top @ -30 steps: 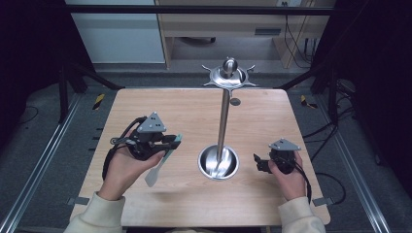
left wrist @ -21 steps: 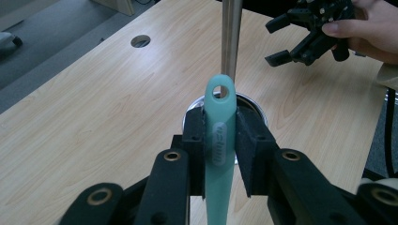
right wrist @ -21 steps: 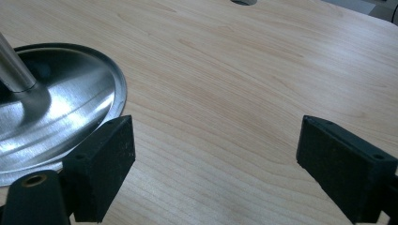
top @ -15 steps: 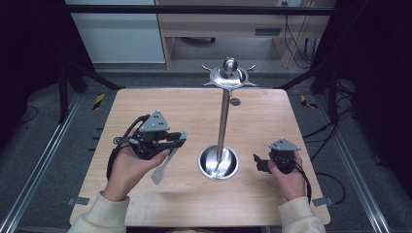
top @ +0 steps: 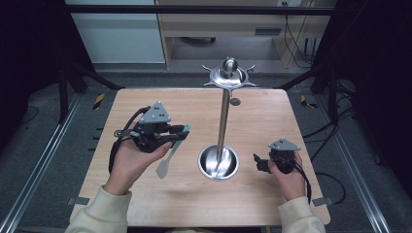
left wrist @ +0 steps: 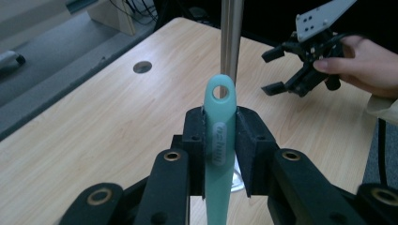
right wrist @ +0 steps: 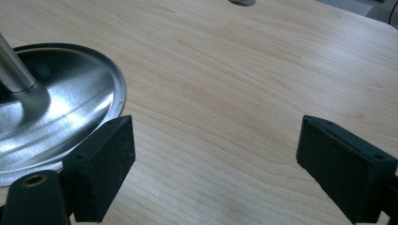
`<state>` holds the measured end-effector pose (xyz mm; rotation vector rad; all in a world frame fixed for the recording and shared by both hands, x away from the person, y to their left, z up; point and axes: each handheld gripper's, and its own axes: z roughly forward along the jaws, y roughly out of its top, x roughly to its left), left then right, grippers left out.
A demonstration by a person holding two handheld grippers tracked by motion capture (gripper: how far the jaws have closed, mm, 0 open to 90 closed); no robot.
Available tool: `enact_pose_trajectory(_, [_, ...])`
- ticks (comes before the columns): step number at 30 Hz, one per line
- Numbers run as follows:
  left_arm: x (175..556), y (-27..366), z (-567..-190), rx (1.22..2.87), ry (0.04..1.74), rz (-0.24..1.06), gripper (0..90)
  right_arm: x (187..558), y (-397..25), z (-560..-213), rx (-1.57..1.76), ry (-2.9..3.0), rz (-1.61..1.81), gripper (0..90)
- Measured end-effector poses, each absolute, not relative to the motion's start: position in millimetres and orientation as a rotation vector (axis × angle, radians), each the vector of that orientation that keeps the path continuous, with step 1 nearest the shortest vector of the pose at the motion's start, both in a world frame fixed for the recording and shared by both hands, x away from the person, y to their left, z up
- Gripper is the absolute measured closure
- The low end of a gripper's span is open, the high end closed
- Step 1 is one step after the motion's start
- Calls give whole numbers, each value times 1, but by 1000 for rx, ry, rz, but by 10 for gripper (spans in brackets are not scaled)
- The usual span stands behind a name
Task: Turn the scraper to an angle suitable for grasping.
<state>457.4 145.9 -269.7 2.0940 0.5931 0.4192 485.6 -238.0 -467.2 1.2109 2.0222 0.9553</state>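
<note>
High view: the left gripper (top: pixel 179 132), clamped on the handle of a green spatula (top: pixel 171 154), has been raised slightly and carried toward the steel stand (top: pixel 223 124), suggesting hanging comes next. The right gripper (top: pixel 259 162) has stayed wide open, empty, beside the stand's base.

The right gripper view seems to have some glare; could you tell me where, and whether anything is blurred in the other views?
Right gripper view: bright glare on the steel base. Left gripper view: spatula handle sharp, background soft. High view: evenly lit table, dark surroundings.
</note>
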Motion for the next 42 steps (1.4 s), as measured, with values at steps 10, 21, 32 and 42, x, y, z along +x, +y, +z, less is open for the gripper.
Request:
enact_pose_trajectory(10, [460,143,-253,2042,576,421,744,486,-239,-467,1215,2015,961,125])
enact_pose_trajectory(21, [457,135,-236,2008,552,447,744,486,-241,-467,1223,1996,961,128])
enact_pose_trajectory(32, [457,138,-220,1958,537,459,744,488,-241,-467,1244,1983,971,128])
enact_pose_trajectory(42, [453,143,-199,1920,525,502,744,488,-240,-468,1241,1985,964,128])
